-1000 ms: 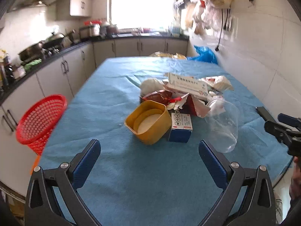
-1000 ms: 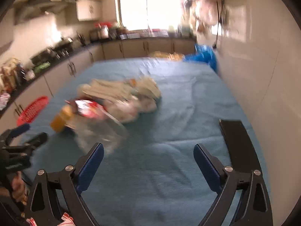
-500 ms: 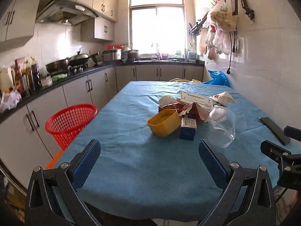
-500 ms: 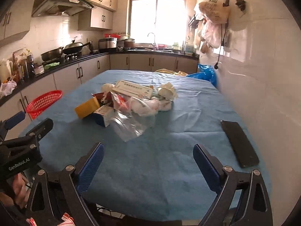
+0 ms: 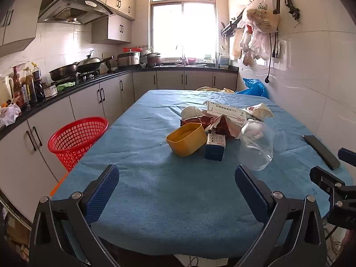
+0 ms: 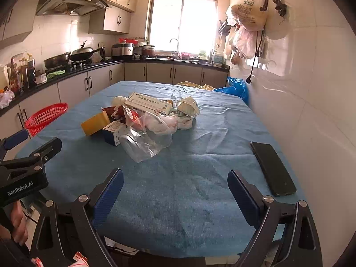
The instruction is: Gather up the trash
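Observation:
A heap of trash lies mid-table on the blue cloth: a yellow tub, a small blue box, a clear plastic bag, a long white carton and crumpled wrappers. A red mesh basket stands left of the table by the cabinets. My left gripper hovers open over the near table edge, well short of the heap. My right gripper is open too, empty, over the near right part of the cloth. The heap's yellow tub and clear bag lie ahead to its left.
A black phone lies near the table's right edge, beside the tiled wall. Kitchen counters with pans and bottles run along the left. A blue bag sits at the far right corner. Plastic bags hang from wall hooks.
Both grippers have pulled back and up from the table, so the heap now sits farther off and the whole kitchen shows. Both have stayed open and empty.

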Action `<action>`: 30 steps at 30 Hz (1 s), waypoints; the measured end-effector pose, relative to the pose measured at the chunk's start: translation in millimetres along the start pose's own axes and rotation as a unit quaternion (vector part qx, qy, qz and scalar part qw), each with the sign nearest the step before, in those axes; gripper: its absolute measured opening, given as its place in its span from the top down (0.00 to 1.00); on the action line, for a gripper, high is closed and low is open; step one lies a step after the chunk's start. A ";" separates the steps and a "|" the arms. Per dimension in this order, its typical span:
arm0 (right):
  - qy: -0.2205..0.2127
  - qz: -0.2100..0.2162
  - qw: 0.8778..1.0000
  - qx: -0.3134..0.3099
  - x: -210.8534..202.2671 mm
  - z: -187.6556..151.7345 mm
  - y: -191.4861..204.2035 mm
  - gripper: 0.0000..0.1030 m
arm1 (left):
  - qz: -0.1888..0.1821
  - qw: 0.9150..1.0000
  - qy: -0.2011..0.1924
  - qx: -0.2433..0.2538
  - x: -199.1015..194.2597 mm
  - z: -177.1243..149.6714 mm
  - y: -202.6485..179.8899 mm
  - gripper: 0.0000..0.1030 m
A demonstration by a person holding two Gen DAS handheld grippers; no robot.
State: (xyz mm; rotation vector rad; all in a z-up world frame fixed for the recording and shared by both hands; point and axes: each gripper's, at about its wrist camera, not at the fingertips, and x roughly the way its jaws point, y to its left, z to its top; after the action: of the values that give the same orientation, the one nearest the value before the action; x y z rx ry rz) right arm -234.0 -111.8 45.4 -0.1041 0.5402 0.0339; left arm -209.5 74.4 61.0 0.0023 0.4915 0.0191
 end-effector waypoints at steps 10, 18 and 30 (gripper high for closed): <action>-0.026 -0.019 0.999 -0.007 -13.7 10.2 2.1 0.06 | 0.008 1.000 0.013 -0.013 6.6 -2.7 13.4 0.00; -0.026 -0.021 0.999 -0.012 -18.5 14.6 4.8 0.06 | 0.004 1.000 0.013 -0.007 7.0 -4.5 14.9 0.00; -0.022 -0.020 0.999 -0.013 -18.3 16.3 6.1 0.06 | 0.004 1.000 0.016 -0.003 8.4 -3.5 11.6 0.00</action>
State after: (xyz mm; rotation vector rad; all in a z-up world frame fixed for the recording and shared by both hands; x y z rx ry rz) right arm -241.7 -104.2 68.1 -0.1391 0.4927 0.0040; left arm -203.9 86.2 54.1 -0.0026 0.5234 0.0282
